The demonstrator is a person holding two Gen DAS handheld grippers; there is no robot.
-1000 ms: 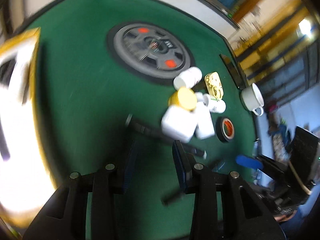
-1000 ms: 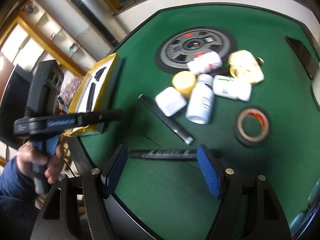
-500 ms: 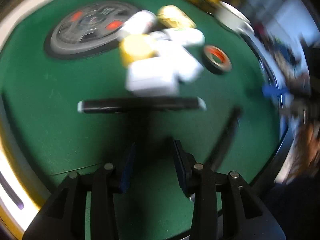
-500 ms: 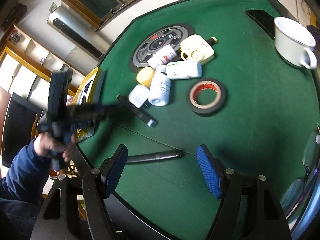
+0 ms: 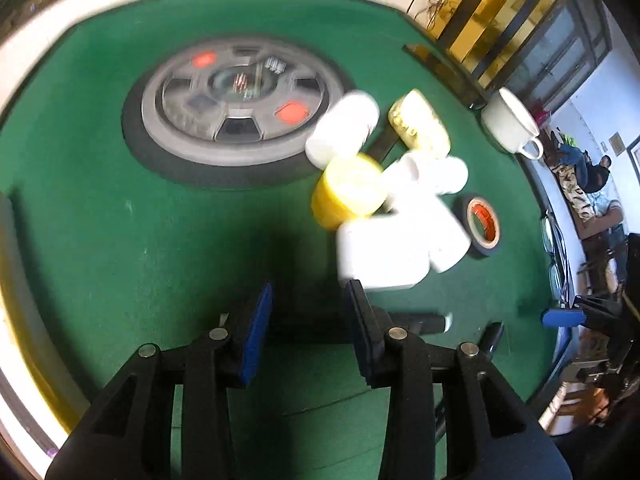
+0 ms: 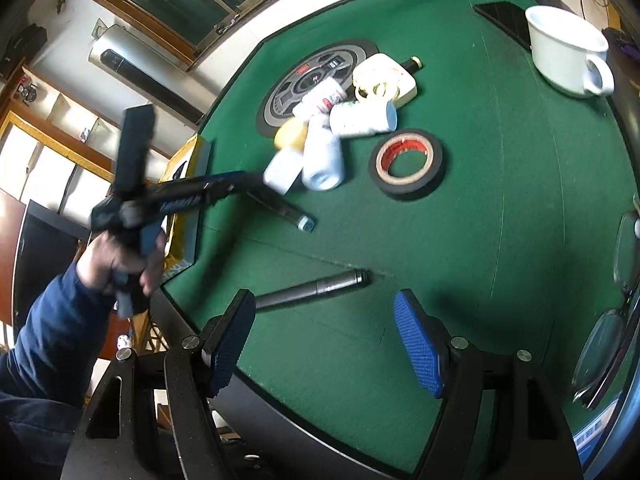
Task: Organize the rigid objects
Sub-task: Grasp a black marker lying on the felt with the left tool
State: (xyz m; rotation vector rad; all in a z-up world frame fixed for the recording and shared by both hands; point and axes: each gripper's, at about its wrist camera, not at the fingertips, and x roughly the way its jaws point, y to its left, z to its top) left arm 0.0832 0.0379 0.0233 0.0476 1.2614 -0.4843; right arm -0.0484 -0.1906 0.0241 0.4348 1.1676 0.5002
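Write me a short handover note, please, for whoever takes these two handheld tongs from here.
Left tongs: part-open, nothing gripped, poised over the dark pen beside the bottle pile.
Right tongs: open and empty, above the grey marker near the table's front edge.
Things: white bottles, yellow-lidded jar and cream case heaped by the wheel-print mat; tape roll beside them; white cup at the far right.
Done: nothing visibly sorted.
Left: pick up pen and marker, then sort the heap.
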